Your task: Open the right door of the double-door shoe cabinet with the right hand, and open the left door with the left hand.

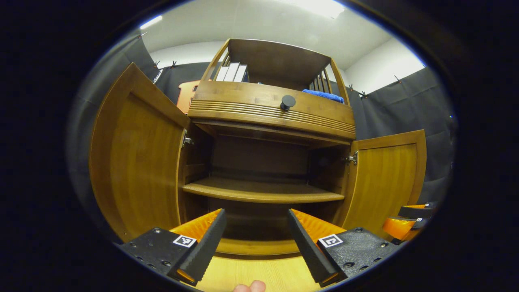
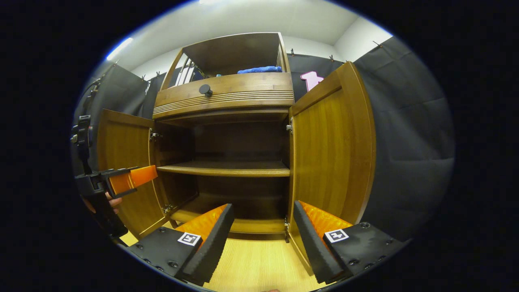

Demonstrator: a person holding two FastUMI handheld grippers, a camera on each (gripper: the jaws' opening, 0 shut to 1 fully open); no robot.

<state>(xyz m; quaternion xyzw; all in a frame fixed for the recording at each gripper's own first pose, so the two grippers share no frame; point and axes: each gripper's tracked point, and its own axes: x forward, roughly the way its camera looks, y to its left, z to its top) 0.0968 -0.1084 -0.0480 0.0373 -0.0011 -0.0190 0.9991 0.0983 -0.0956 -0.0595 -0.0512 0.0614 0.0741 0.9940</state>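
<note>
Nearest to me in the left gripper view, my left gripper (image 1: 256,239) hangs with its jaws spread wide and nothing between them, over the pale floor (image 1: 259,275) just in front of the cabinet (image 1: 267,121). In the right gripper view my right gripper (image 2: 262,239) is the same: released, grasping nothing, with the bottom edge of the right door (image 2: 330,154) running down between its fingers (near the right one, though I cannot tell if it touches).

Just past the fingers, both doors stand swung out. The left door (image 1: 138,170) is wide open on its hinge, its inner face turned to me, and the right door is open about as far. In the right gripper view I also see the left gripper off to the side, close beside the left door's edge, with a hand under it.

Farther in, the shelf (image 1: 263,192) is bare and the space under it dark. Above sits a drawer (image 1: 267,107) with a round knob (image 1: 288,101), and on top some books (image 1: 232,72) and a blue cloth (image 1: 323,95).

My judgement: both openings look done, so the step in hand is letting go and backing off. The next move calls for drawing both grippers straight back without nudging either door inward
</note>
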